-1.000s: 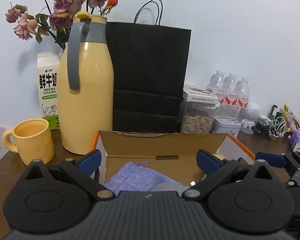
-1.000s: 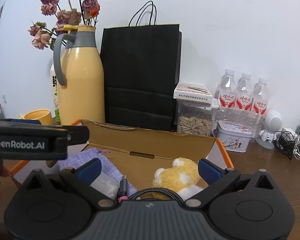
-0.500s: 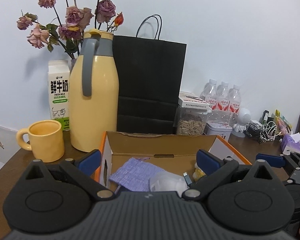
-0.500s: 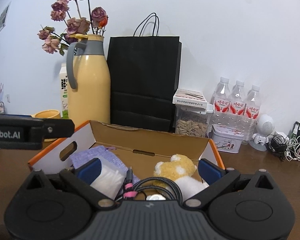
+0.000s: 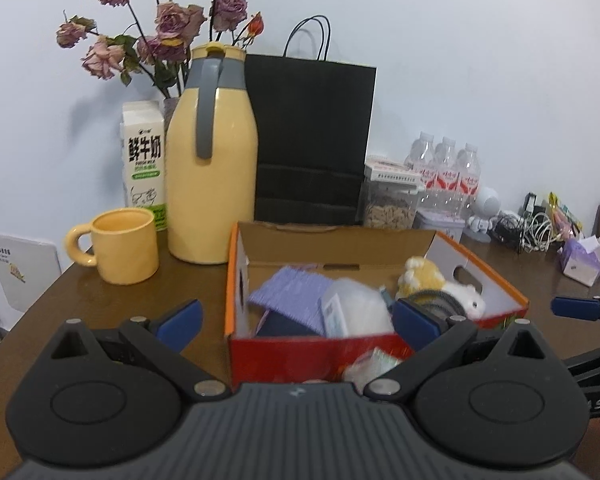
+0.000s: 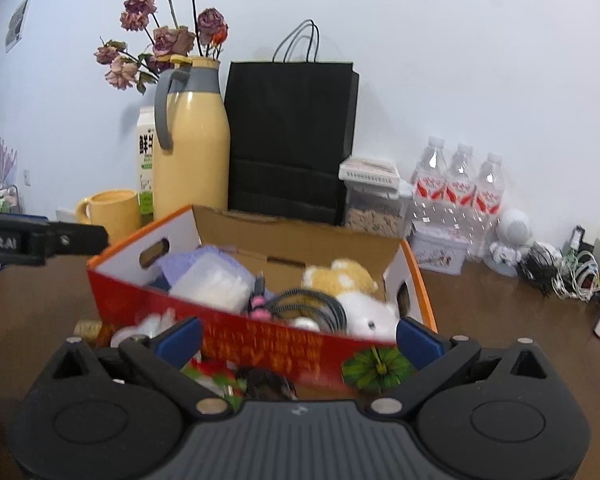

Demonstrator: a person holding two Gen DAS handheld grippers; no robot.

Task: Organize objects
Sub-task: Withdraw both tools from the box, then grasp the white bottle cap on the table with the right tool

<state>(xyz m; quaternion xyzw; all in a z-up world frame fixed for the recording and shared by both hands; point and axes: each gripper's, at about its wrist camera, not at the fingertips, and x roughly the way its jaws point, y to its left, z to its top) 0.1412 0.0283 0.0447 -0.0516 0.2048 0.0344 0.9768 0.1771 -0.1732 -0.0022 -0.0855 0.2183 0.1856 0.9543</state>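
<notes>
Left claw (image 5: 296,322) wide, empty, level before box (image 5: 312,350); right claw (image 6: 300,338) wide, empty, level alongside.

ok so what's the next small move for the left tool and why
Probably ease the left tool forward and down onto the small clear packet: it lies on the table outside the box, by its red front wall, and the tool is open and empty.

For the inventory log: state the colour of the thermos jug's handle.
Grey, on the pale yellow thermos jug; the handle shows best in the left wrist view.
</notes>
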